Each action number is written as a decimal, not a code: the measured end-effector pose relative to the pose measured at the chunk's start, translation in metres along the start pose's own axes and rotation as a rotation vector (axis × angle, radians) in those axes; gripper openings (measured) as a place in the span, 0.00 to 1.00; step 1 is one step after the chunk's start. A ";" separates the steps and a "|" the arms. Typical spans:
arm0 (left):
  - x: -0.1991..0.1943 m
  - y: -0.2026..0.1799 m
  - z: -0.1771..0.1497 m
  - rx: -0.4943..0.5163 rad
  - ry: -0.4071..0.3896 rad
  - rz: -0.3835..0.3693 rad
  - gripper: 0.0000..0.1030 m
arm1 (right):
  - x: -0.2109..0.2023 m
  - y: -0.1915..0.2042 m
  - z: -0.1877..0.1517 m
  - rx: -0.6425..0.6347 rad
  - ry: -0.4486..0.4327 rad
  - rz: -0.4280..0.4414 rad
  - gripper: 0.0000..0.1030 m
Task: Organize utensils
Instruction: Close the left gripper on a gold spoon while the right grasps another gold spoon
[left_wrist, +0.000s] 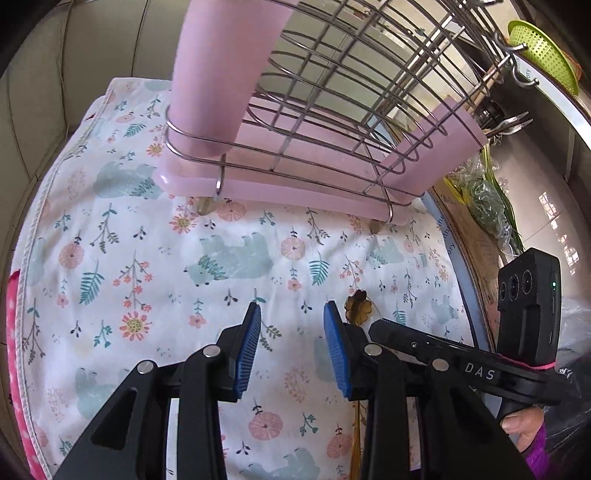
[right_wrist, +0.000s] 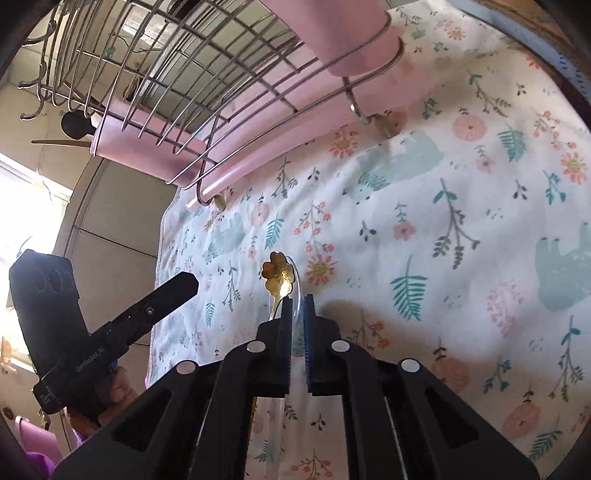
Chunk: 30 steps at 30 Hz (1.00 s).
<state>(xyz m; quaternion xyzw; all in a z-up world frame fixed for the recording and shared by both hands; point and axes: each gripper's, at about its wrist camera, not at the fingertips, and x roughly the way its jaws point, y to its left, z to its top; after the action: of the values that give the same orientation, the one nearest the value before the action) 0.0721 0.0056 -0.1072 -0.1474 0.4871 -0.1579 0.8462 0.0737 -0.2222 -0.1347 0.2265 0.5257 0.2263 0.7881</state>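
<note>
The right gripper (right_wrist: 297, 308) had its blue-padded fingers drawn nearly together on a slim gold-coloured metal utensil with a flower-shaped end (right_wrist: 276, 275). That flower end stood clear above the fingertips, and something pale and shiny sat between the pads (I could not tell which part of the utensil it was). The left gripper (left_wrist: 291, 325) stood with its fingers well apart and nothing between them, held low over the white floral-print cloth (left_wrist: 147, 258) and angled toward the rack.

The hold looked narrow, taken near the utensil's end; in my judgement the piece could pivot or slip out during a lift. The pink plastic and steel-wire utensil rack (left_wrist: 295, 122) stood on the cloth ahead of both grippers, and its close wires could catch the flower end on the way in. The right gripper pointed forward and slightly down over the cloth. The two grippers were side by side and near each other, so a collision was possible.
</note>
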 end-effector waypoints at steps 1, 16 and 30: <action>0.004 -0.005 0.000 0.015 0.012 -0.005 0.33 | -0.002 0.001 -0.001 -0.015 -0.007 -0.012 0.06; 0.054 -0.076 -0.023 0.324 0.191 0.042 0.15 | -0.018 -0.014 0.005 -0.048 -0.070 -0.105 0.05; 0.052 -0.046 0.009 0.203 0.283 0.075 0.08 | -0.024 -0.032 0.002 -0.025 -0.005 -0.098 0.09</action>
<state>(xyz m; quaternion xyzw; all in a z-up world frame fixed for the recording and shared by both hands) 0.0995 -0.0569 -0.1247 -0.0194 0.5879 -0.1937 0.7852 0.0714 -0.2625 -0.1354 0.1913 0.5314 0.1935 0.8022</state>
